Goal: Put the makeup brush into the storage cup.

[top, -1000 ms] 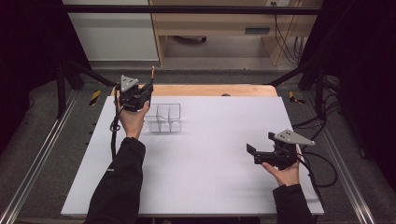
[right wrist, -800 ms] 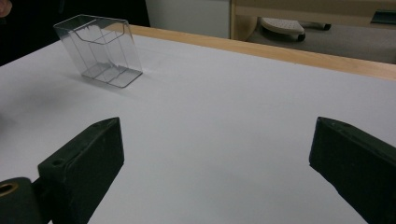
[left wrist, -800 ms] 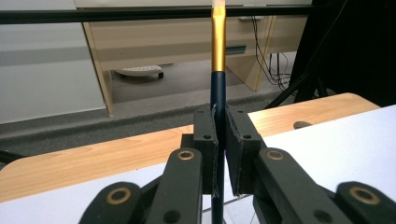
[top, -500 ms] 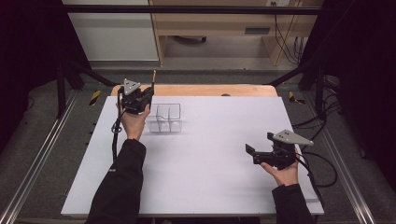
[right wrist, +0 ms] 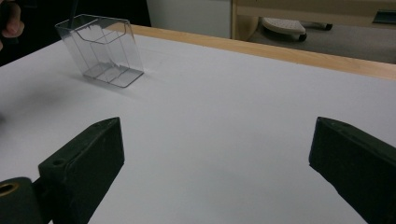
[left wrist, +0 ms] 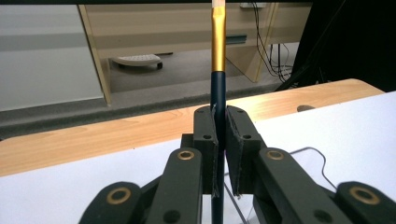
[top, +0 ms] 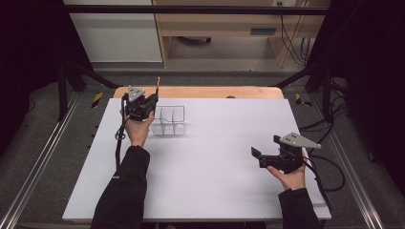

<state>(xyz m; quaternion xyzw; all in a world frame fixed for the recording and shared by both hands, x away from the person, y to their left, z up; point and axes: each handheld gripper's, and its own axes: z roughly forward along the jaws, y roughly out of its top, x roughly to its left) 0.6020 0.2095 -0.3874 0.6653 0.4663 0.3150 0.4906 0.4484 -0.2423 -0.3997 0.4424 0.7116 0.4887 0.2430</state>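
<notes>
My left gripper [top: 152, 99] is shut on a slim brush [top: 158, 84] with a dark blue handle and a gold ferrule [left wrist: 218, 46]. The brush stands upright between the pads [left wrist: 207, 135]. It is held at the far left of the white table, just left of a clear plastic compartment holder [top: 170, 120], above that holder's left edge. The brush's lower end is hidden behind the jaws. My right gripper [top: 257, 158] hovers low over the table's right side, open with nothing between its jaws. In the right gripper view the holder [right wrist: 105, 49] stands far off at the upper left.
The white sheet [top: 215, 162] covers the table, and a wooden edge strip [top: 210, 92] runs along its far side. Cables [top: 329, 167] trail off the right edge. Metal rails [top: 38, 162] flank the table. A cabinet and bench stand beyond it.
The left gripper with the brush has shifted slightly right and lower, toward the clear holder. The right gripper has stayed nearly still.
</notes>
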